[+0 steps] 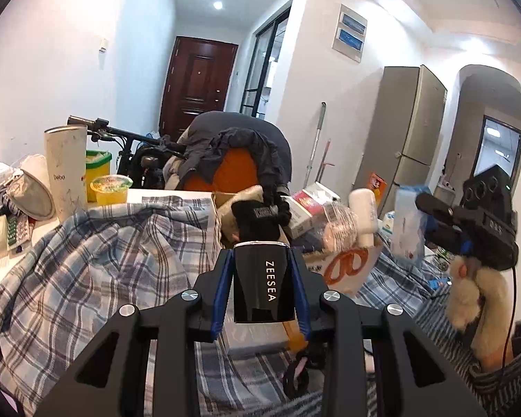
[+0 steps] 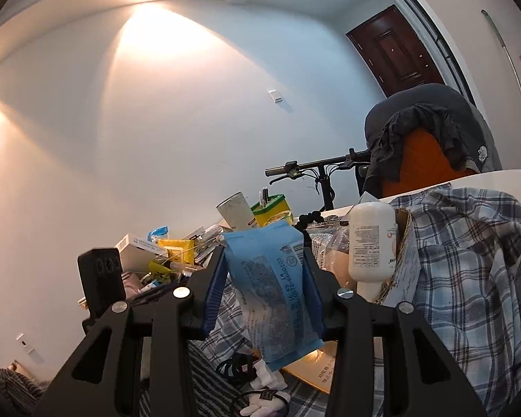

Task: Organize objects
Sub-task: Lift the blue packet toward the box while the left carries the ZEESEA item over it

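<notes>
In the left wrist view my left gripper [image 1: 260,253] is shut on a glossy black ZEESEA box [image 1: 262,283], held above the plaid cloth [image 1: 121,253]. Off to the right, my right gripper [image 1: 423,205] grips a light blue pouch [image 1: 408,222]. In the right wrist view the right gripper [image 2: 264,253] is shut on that blue pouch [image 2: 274,285], which hangs tilted between the blue pads. A white bottle [image 2: 371,243] stands just right of it, against a cardboard box edge [image 2: 404,239]. The left gripper's black body [image 2: 100,278] shows at the left.
The table holds a tall white cup [image 1: 66,170], a yellow jelly cup [image 1: 111,189], medicine packs [image 1: 14,229] and orange scissors [image 1: 347,262]. An open cardboard box [image 1: 246,208] holds black items. A chair draped in grey clothes [image 1: 239,149] and a bicycle handlebar [image 1: 121,135] stand behind.
</notes>
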Available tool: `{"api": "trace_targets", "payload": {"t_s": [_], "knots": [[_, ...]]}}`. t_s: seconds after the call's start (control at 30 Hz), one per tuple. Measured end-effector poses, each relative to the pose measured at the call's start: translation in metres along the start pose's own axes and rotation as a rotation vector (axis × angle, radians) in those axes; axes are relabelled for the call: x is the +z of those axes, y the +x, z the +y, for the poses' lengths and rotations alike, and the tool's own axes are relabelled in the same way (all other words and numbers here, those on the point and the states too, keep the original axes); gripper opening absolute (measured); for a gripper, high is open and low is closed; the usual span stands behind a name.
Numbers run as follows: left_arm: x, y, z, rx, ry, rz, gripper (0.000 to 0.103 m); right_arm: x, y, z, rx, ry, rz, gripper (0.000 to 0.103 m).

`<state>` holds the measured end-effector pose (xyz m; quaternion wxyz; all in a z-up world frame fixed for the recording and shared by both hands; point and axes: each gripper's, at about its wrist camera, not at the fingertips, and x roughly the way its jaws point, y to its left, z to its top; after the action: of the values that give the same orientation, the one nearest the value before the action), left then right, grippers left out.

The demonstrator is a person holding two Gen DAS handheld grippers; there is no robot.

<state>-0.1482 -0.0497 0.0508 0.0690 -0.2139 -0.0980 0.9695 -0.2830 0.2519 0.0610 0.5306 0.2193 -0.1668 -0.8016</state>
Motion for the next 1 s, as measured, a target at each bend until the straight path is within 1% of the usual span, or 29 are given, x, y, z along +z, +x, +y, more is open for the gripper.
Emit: {"api": "trace_targets", "payload": {"t_s": [0.07, 0.13, 0.2, 0.27, 0.33, 0.37, 0.4, 0.43, 0.5, 0.63, 0.7, 0.77, 0.87, 1.0], "knots": [[0.010, 0.007, -0.001, 0.019, -0.007, 0.008, 0.034, 0.000, 0.000, 0.001, -0.001, -0.006, -0.002, 0.041], [0.026, 0.021, -0.005, 0.042, -0.015, 0.046, 0.034, -0.001, 0.001, 0.002, -0.005, -0.009, 0.001, 0.041], [0.039, 0.035, -0.008, 0.030, -0.026, 0.065, 0.034, -0.001, 0.001, 0.003, -0.007, -0.014, 0.006, 0.041], [0.047, 0.053, -0.015, 0.042, -0.010, 0.074, 0.034, -0.002, 0.002, 0.003, -0.014, -0.016, 0.006, 0.041], [0.046, 0.074, -0.020, 0.071, 0.025, 0.097, 0.034, -0.002, 0.003, 0.002, -0.014, -0.016, 0.009, 0.041], [0.043, 0.084, -0.020, 0.087, 0.025, 0.124, 0.034, -0.002, 0.003, 0.002, -0.013, -0.014, 0.010, 0.041], [0.038, 0.094, -0.018, 0.090, 0.015, 0.158, 0.034, -0.002, 0.003, 0.002, -0.011, -0.013, 0.011, 0.041], [0.031, 0.103, -0.016, 0.077, -0.002, 0.190, 0.033, -0.002, 0.003, 0.001, -0.012, -0.012, 0.011, 0.041], [0.024, 0.110, -0.014, 0.083, 0.001, 0.213, 0.033, -0.002, 0.003, 0.001, -0.011, -0.012, 0.011, 0.041], [0.024, 0.106, -0.014, 0.089, 0.002, 0.190, 0.033, -0.003, 0.005, 0.004, -0.016, -0.025, 0.017, 0.041], [0.023, 0.108, -0.012, 0.087, -0.002, 0.197, 0.033, -0.004, 0.006, 0.005, -0.021, -0.032, 0.020, 0.041], [0.022, 0.108, -0.010, 0.086, -0.012, 0.198, 0.033, -0.004, 0.006, 0.005, -0.016, -0.029, 0.022, 0.041], [0.023, 0.105, -0.008, 0.099, -0.026, 0.188, 0.033, -0.004, 0.005, 0.002, 0.012, -0.009, 0.023, 0.041], [0.023, 0.104, -0.005, 0.116, -0.039, 0.185, 0.033, -0.003, 0.005, 0.001, 0.014, -0.003, 0.019, 0.041]]}}
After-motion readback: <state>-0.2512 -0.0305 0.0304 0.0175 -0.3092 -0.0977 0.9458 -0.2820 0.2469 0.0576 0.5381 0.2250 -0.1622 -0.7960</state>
